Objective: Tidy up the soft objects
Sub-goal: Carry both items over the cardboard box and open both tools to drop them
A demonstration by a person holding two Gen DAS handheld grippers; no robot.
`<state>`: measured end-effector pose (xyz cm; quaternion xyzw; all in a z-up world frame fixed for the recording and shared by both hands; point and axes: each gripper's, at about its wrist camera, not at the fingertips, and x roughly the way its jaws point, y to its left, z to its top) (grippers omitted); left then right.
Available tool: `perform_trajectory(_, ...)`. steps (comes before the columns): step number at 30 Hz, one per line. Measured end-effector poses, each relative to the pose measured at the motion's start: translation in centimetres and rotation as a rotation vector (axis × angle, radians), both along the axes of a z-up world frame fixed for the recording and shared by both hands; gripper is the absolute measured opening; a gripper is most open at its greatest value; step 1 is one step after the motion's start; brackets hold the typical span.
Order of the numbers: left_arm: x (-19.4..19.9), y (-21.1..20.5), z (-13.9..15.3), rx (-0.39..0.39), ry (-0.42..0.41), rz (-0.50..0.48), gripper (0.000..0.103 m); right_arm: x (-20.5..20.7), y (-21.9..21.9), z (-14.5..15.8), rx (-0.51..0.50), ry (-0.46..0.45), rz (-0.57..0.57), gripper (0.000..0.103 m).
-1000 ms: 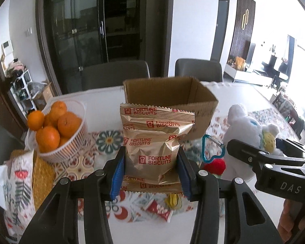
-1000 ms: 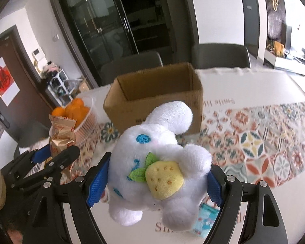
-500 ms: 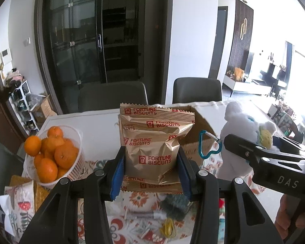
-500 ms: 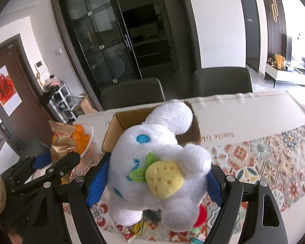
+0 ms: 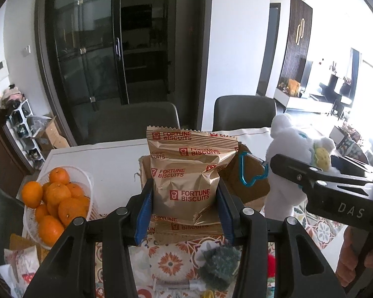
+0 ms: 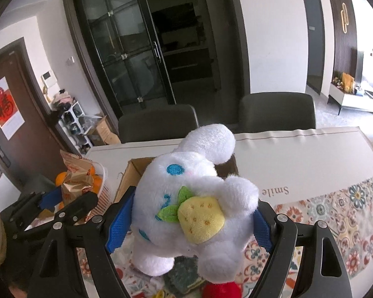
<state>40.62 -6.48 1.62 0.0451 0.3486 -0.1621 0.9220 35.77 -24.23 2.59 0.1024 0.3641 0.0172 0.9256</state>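
Gold biscuit packet (image 5: 186, 178) gripped, white plush (image 6: 194, 198) gripped

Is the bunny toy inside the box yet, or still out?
Still out. The white bunny toy is squeezed in the right tongs, held up in front of the cardboard box, not inside it.

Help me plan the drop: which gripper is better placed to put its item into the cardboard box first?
Probably the left gripper: its biscuit packet sits directly before the cardboard box opening. The right gripper holds the plush toy off to the box's side.
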Motion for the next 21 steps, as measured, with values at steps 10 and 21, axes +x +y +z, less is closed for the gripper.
perform_trajectory(10, 5.6, -1.0, -2.3, 0.011, 0.117, 0.0, 0.046, 7.1, -0.6, -2.9, 0.038, 0.145, 0.071, 0.082)
perform_trajectory(21, 8.3, -1.6, -5.5, -0.002, 0.244, 0.005, 0.063, 10.9, -0.8, -6.5, 0.099, 0.247, 0.123, 0.086)
